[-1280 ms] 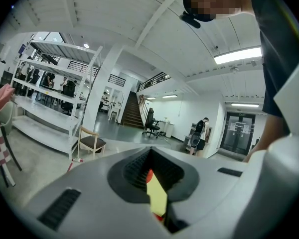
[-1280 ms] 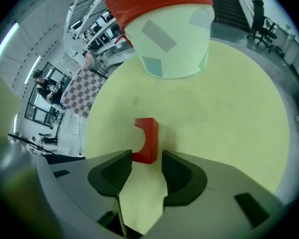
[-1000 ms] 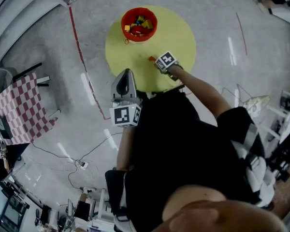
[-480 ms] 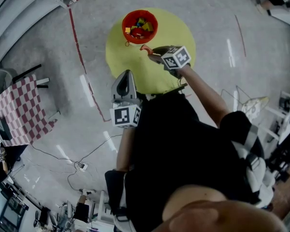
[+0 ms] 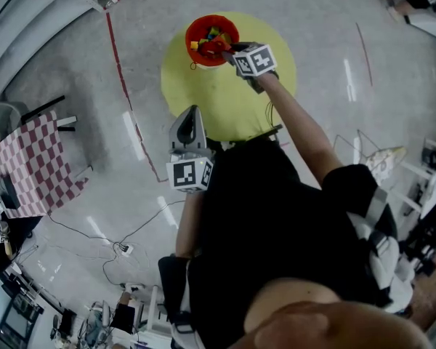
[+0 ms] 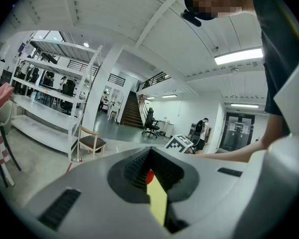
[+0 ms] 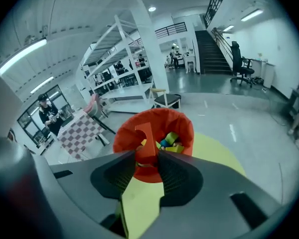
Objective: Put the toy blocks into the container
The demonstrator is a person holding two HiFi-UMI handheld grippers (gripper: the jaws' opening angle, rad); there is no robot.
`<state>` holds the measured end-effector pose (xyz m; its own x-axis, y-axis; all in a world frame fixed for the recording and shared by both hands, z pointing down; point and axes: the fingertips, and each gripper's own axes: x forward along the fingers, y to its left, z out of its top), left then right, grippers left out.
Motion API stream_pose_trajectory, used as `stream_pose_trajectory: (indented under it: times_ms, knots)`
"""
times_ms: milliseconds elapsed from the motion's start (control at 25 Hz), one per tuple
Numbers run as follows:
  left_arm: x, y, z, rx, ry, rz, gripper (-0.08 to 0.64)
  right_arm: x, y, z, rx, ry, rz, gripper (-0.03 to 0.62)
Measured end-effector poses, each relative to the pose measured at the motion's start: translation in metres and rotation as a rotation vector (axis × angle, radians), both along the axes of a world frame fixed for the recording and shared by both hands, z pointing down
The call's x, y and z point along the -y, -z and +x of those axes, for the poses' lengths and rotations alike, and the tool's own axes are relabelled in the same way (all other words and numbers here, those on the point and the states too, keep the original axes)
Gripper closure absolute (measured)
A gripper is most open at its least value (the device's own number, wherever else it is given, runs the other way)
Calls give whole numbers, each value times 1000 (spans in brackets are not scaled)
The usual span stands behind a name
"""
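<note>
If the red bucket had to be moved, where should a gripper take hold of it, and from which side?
Probably take the bucket by its rim, from above: one finger inside the wall, one outside. It stands upright with an open top and looks too wide to span. The blocks sit below the rim, leaving the upper wall free.

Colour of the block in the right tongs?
Orange block, clearest in the right gripper view.
</note>
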<state>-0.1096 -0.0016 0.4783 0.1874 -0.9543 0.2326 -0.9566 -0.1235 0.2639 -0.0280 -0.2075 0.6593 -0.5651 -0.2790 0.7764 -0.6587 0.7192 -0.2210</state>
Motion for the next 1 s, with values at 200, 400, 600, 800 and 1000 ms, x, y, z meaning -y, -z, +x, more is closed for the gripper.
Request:
stream_pose_trajectory:
  times_ms: [200,400,600,800,1000]
  knots:
    - [1,-1,-5,7,9,4,568,4,-6,0,-25,-44,24,457]
    - [6,0,-3,1,3,4,568,-1,8,7,25,-95,35,459]
    - [13,6,3,9,-15,23,568,-17,58,11,180,-105,162,552]
    - [17,8,11,16,-35,31,568,-54,103,24,257,-110,307,592]
    - [22,12,19,14,-46,38,568,-107,137,33,353,-102,366,594]
